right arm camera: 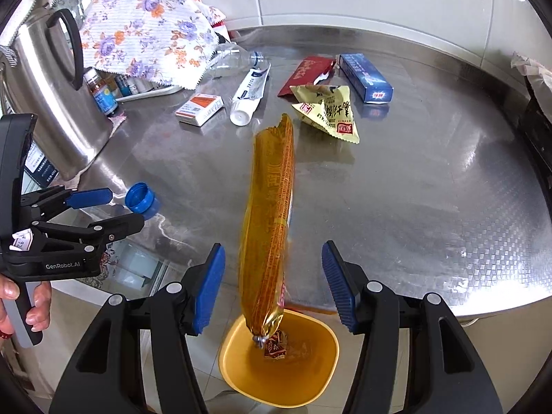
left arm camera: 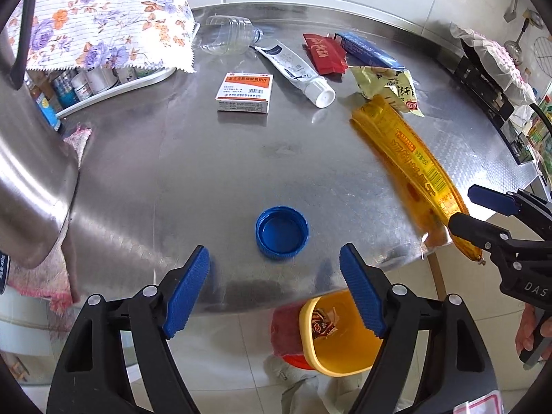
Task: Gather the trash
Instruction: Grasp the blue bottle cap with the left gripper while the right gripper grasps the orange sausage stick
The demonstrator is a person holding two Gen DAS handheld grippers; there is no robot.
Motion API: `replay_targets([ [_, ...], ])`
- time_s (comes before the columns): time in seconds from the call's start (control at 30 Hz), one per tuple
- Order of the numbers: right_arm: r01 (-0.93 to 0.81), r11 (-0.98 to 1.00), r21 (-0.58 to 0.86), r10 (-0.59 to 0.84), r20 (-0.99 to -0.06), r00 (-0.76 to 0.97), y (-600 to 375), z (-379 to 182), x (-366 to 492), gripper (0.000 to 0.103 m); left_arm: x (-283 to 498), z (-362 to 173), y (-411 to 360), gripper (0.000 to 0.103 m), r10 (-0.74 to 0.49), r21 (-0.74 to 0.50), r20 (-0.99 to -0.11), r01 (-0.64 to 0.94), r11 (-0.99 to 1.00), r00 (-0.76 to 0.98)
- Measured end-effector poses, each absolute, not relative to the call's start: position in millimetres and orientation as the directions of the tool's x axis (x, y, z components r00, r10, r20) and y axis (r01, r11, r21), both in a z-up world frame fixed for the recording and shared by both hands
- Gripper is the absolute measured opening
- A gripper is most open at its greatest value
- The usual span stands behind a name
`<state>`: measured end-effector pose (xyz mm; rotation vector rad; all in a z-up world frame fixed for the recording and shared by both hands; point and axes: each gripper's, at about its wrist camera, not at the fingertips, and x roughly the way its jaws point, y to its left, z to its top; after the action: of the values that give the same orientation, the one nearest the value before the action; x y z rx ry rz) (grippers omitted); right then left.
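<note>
Right hand-held gripper (right arm camera: 272, 286) agape; orange wrapper (right arm camera: 270, 214) above yellow bin (right arm camera: 321, 372).

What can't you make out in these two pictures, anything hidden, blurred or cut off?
- Orange wrapper: motion-blurred in both views, print unreadable.
- Yellow bin: left wrist view, partly behind the left tongs; contents beyond one crumpled wrapper unclear.
- Bottles: under the floral cloth, labels too small.
- Right tongs: open.
</note>
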<state>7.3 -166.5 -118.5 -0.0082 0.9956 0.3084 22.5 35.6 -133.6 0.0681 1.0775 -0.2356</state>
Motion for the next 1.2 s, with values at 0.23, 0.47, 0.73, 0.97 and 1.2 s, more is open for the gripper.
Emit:
replay_targets([
  [0.23, -0.237, 0.961, 0.144, 0.245, -0.842, 0.482, -164.4, -131.7, 19.0, 0.060, 30.0, -137.2, 32.4, 0.069, -0.134, -0.015, -0.878, 0.254, 0.967, 0.460],
  [0.47, -0.247, 0.961, 0.121, 0.231, -0.841, 0.488, -158.6, -133.2, 24.6, 0.061, 33.7, -137.2, 32.5, 0.058, -0.114, 0.018, -0.871, 0.262, 0.965, 0.478],
  [0.73, -0.274, 0.957, 0.097, 0.227, -0.836, 0.499, -150.3, -132.4, 25.5, 0.038, 39.4, -136.4, 34.8, 0.034, -0.102, 0.024, -0.872, 0.250, 0.968, 0.479],
  [0.97, -0.269, 0.956, 0.114, 0.241, -0.827, 0.509, -154.0, -127.5, 25.3, 0.011, 38.0, -135.4, 36.6, 0.031, -0.104, 0.017, -0.871, 0.240, 0.971, 0.481],
  [1.2, -0.256, 0.952, 0.165, 0.279, -0.810, 0.515, -163.3, -119.9, 25.4, 0.004, 36.2, -134.0, 35.5, 0.031, -0.099, 0.014, -0.874, 0.228, 0.974, 0.476],
])
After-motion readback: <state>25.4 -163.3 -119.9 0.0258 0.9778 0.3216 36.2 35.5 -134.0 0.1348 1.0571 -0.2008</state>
